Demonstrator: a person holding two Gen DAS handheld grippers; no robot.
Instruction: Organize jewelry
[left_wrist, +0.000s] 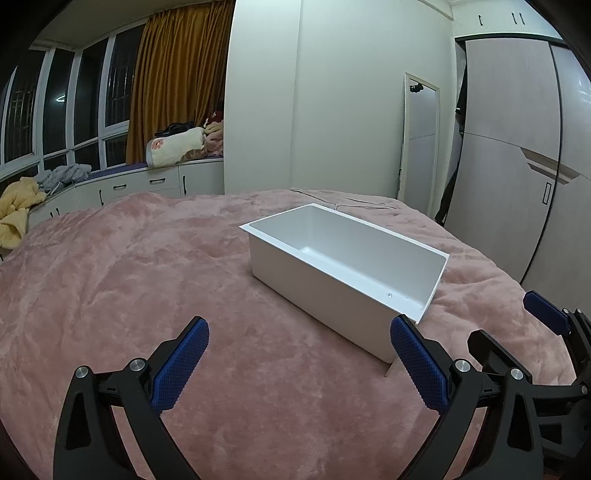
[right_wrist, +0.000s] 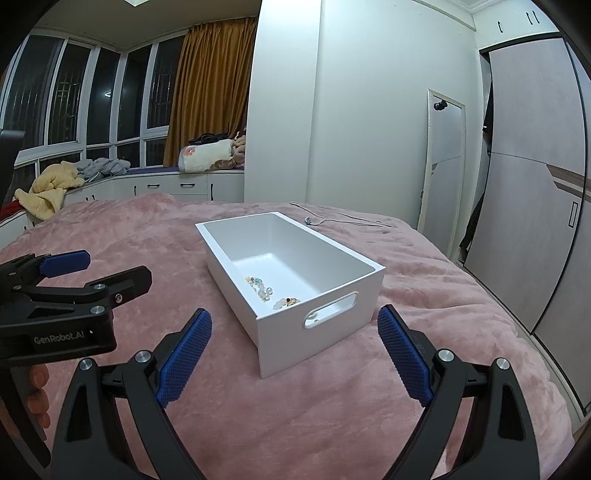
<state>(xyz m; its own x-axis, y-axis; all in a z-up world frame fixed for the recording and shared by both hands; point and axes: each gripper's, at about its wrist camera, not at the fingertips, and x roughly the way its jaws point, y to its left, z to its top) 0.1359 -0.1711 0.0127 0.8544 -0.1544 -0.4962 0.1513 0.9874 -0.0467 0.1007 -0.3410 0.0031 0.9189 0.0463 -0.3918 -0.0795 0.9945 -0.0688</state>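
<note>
Right wrist view: we list one white box (right_wrist: 291, 273) on the pink bed (right_wrist: 147, 236), beads (right_wrist: 264, 288) inside. Left gripper (left_wrist: 299, 356) and right gripper (right_wrist: 295, 352) gape wide, empty. Risk: soft bedding could tip the box.

white box (right_wrist: 317, 291), pink blanket (right_wrist: 258, 406), ochre curtain (right_wrist: 207, 85)
</note>
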